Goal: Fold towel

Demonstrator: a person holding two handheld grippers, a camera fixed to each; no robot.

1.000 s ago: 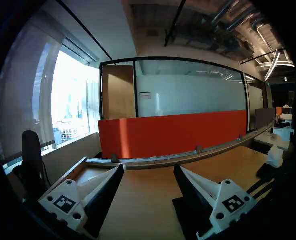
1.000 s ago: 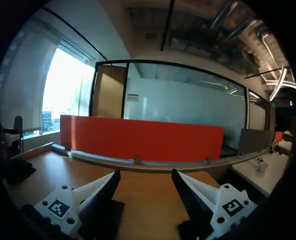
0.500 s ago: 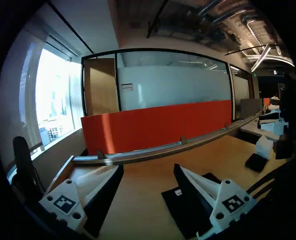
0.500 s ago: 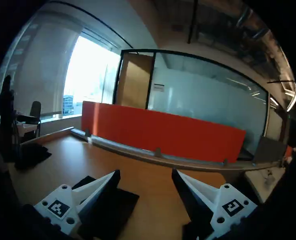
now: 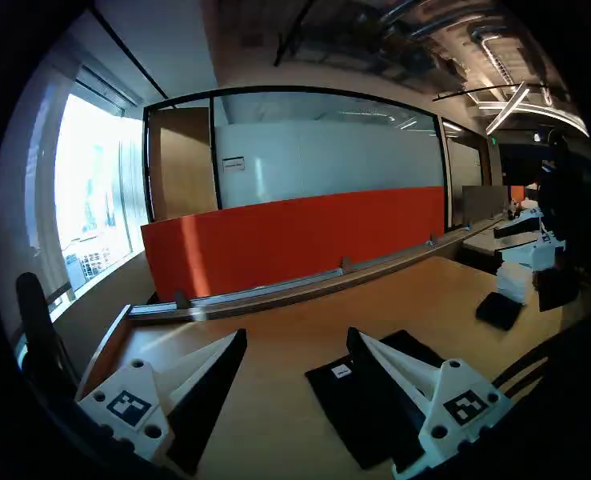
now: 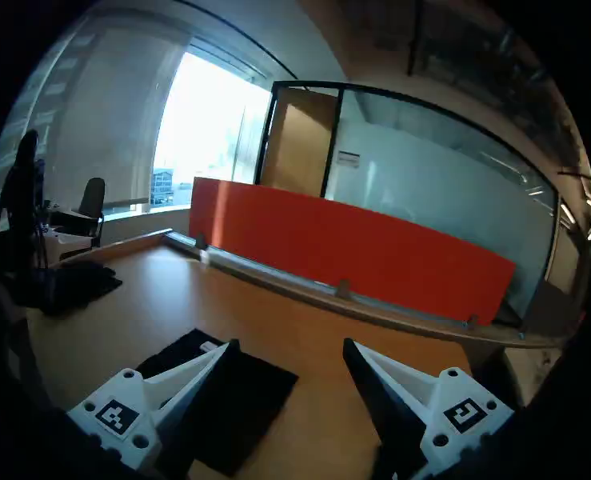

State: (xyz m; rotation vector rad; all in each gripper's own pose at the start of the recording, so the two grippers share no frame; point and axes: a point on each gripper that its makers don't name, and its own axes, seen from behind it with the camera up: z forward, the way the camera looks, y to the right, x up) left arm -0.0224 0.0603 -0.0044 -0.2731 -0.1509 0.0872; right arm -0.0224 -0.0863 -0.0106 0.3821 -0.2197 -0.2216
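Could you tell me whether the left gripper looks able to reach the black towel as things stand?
Probably yes: the left gripper is open, and the black towel lies flat on the desk just ahead, with nothing between.

Towel (image 5: 333, 410) seemingly flat on desk (image 5: 275, 400).

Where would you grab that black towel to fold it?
Probably a corner, say the one by the white tag. The towel lies flat on the desk, so nothing stands up to pinch; come down from above with the open left hand-held gripper and nip the edge.
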